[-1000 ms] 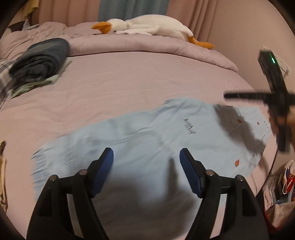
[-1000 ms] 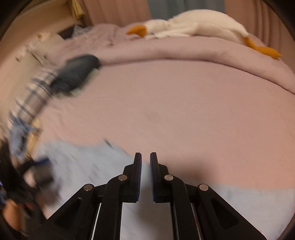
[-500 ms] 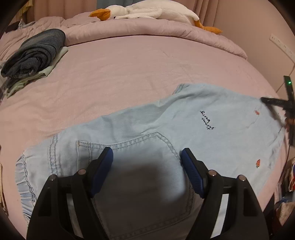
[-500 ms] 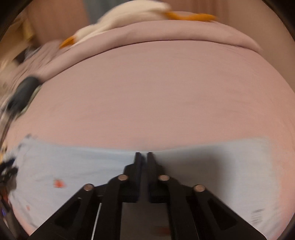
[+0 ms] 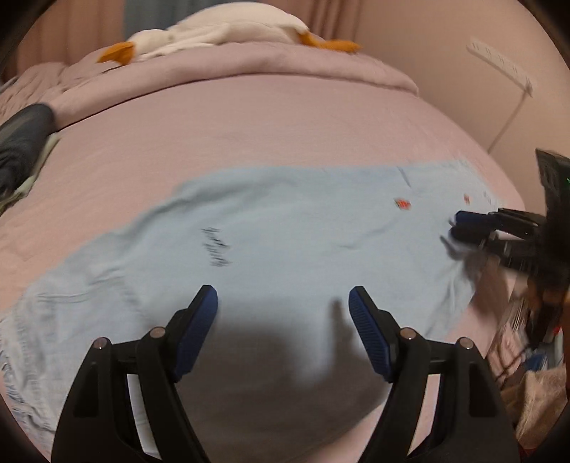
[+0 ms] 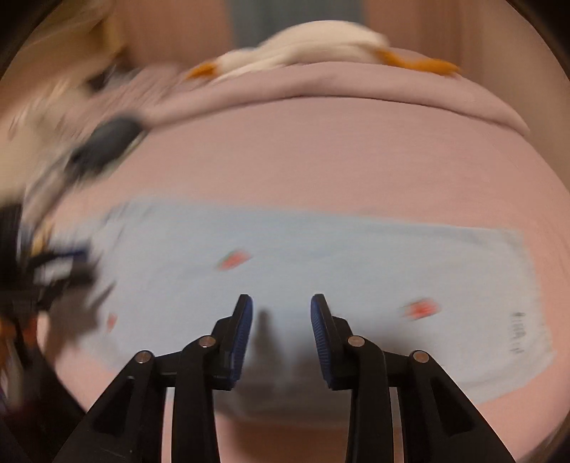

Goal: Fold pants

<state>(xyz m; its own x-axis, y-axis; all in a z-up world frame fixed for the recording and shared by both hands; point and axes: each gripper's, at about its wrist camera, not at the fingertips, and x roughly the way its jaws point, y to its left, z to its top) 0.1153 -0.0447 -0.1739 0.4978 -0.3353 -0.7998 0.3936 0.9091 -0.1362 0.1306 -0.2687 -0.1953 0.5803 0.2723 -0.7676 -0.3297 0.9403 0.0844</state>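
Left wrist view first: the left gripper hangs over the near part of the pants, jaws spread wide, nothing between the blue pads but their own shadow on the denim. The pale blue pants lie flat and lengthwise across the pink bed, and that looks deliberate: a smoothed, doubled-over length ready for the next fold.

Over to the right wrist view, and the right gripper is just above the pants too, jaws opening as we watch, a modest gap and no cloth pinched in it. My read is that it has nothing in hand and is free for a fresh grip. Red patches on the denim show on either side of it, blurred.

Beyond the pants, bare sheet. Farther along, off to the left of the pants, a dark bundle of clothes waits its turn, I'd guess. Farthest from the pants, a white plush goose sprawls on the rolled duvet at the head of the bed.
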